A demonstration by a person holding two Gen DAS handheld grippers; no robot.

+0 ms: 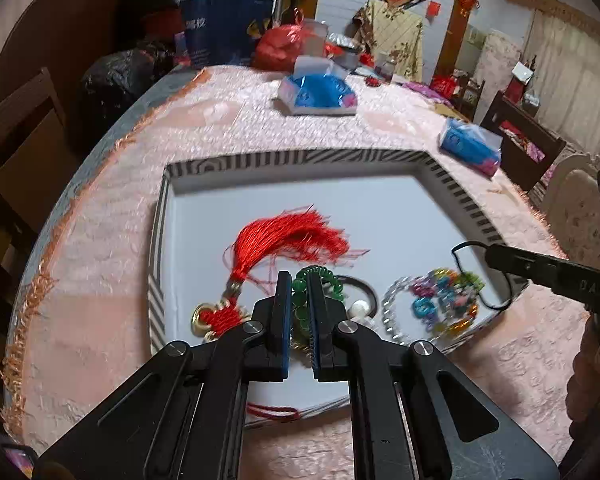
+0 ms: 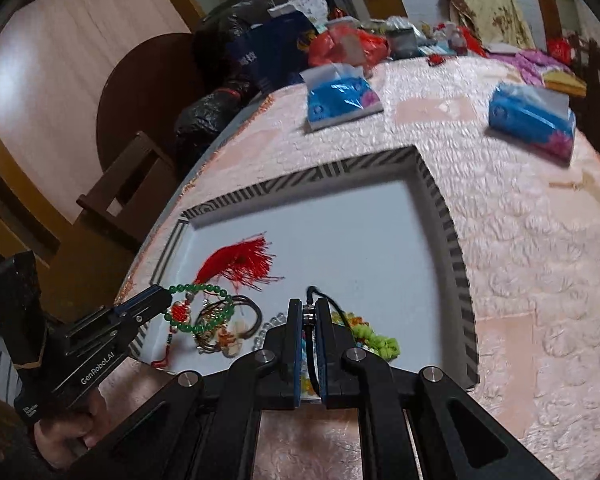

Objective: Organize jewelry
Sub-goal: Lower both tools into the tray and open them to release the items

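Note:
A white tray with a striped rim (image 1: pixel 300 158) (image 2: pixel 452 248) lies on the pink tablecloth and holds jewelry. My left gripper (image 1: pixel 299 280) is shut on a green bead bracelet (image 1: pixel 300 300), seen also in the right wrist view (image 2: pixel 204 290), above a red tassel charm (image 1: pixel 288 240) (image 2: pixel 240 258). My right gripper (image 2: pixel 309 304) is shut on a black cord (image 2: pixel 328 300) with a metal piece; the cord (image 1: pixel 466 246) loops from its tip in the left wrist view. Colourful bead bracelets (image 1: pixel 444 296) (image 2: pixel 376 338), a clear bead strand (image 1: pixel 392 308) and a dark hair tie (image 1: pixel 360 284) (image 2: pixel 248 308) lie in the tray.
Two blue tissue packs (image 1: pixel 320 94) (image 1: pixel 470 146) lie on the table beyond the tray. Bags and clutter (image 1: pixel 276 46) crowd the far edge. Wooden chairs (image 1: pixel 16 132) (image 2: pixel 136 184) stand at the left. The tray's far half is bare.

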